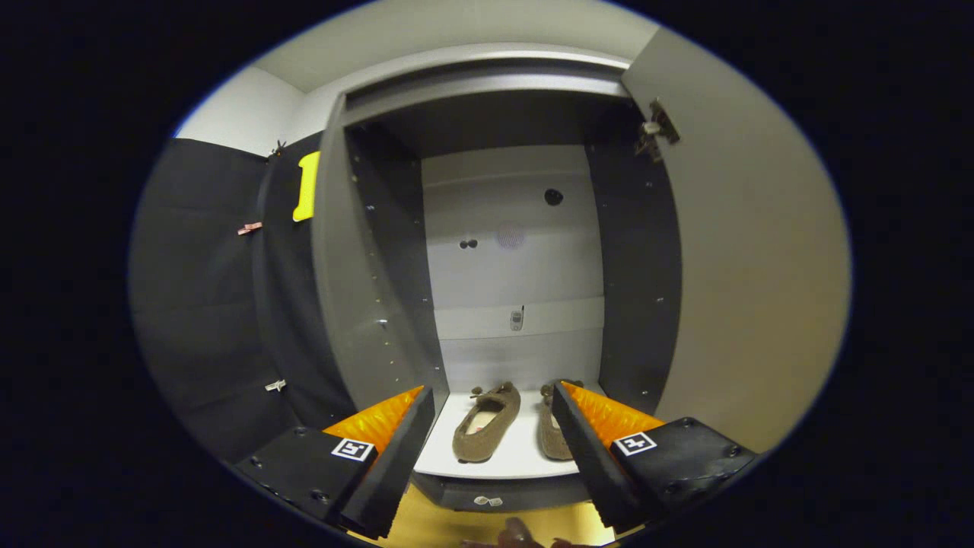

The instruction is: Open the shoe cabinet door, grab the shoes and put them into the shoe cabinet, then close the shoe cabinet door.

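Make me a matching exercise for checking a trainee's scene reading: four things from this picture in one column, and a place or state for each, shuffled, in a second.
Things:
1. shoes
2. door
3. claw
4. hinge

Places or states:
A. swung open, to the right of the cabinet
B. open, holding nothing
C. on the cabinet's white bottom shelf, side by side
D. on the door's inner face, near its top

Pairs: 1-C, 2-A, 3-B, 4-D
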The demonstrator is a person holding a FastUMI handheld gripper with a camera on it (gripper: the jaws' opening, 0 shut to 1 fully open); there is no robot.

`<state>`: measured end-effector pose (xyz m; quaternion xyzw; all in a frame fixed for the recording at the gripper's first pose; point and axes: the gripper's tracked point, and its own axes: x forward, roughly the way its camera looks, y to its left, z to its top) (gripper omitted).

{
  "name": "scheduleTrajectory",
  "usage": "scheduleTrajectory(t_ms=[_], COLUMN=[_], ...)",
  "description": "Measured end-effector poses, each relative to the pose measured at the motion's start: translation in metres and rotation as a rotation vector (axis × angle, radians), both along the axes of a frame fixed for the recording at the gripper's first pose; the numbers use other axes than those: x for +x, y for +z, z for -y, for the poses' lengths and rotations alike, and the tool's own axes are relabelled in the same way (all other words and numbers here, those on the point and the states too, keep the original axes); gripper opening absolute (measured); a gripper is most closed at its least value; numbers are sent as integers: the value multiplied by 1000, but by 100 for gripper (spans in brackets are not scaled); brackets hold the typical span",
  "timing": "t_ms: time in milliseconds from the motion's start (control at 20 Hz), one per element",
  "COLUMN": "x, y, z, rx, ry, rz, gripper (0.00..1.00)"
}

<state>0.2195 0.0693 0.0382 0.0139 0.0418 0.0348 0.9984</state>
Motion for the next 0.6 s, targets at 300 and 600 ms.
scheduleTrajectory(t_ms=[300, 600], x=[-97, -183], y=[25, 42], z=[21, 53], rx=[-7, 41], ry=[-62, -43], rz=[65, 82], gripper=[98, 98])
